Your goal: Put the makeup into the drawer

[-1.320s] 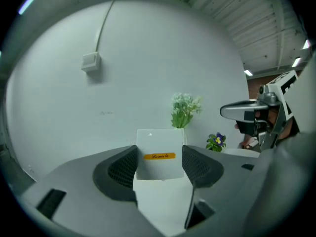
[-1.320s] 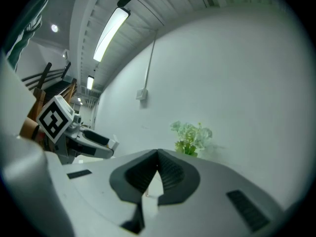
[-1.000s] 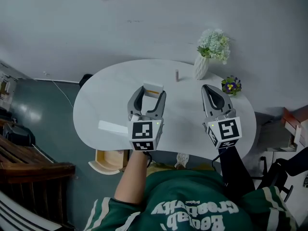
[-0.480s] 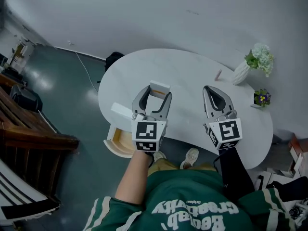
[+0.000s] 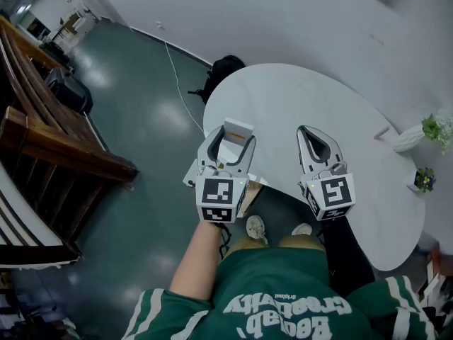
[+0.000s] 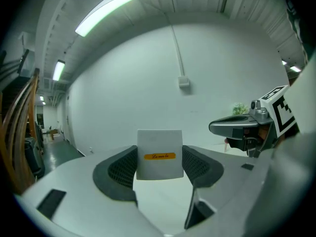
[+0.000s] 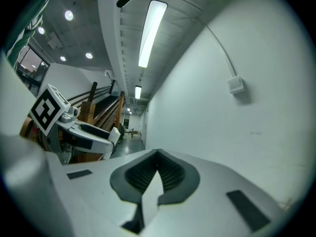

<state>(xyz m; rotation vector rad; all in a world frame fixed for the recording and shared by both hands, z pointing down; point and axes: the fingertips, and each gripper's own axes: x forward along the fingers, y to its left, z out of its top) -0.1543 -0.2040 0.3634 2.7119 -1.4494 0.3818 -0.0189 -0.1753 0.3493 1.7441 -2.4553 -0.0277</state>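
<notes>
My left gripper [image 5: 228, 142] is shut on a white makeup box with an orange label [image 5: 238, 128]. It holds the box in the air over the near left edge of the white oval table [image 5: 304, 98]. In the left gripper view the box [image 6: 159, 147] stands upright between the two pads. The wooden drawer [image 5: 250, 189] is almost wholly hidden under that gripper, with only a sliver of its inside showing. My right gripper [image 5: 308, 132] is shut and empty, level with the left one over the table's near edge; its jaws [image 7: 158, 168] meet with nothing between them.
A white vase with flowers [image 5: 417, 134] and a small pot of purple flowers [image 5: 425, 178] stand at the table's far right. Dark wooden furniture [image 5: 64, 147] fills the left side. A black bag [image 5: 226, 68] and a cable lie on the floor beyond the table.
Both grippers have swung left together along the table's edge, so the table and flowers have slid right in view. The left gripper still holds the box; the drawer has gone under it.
</notes>
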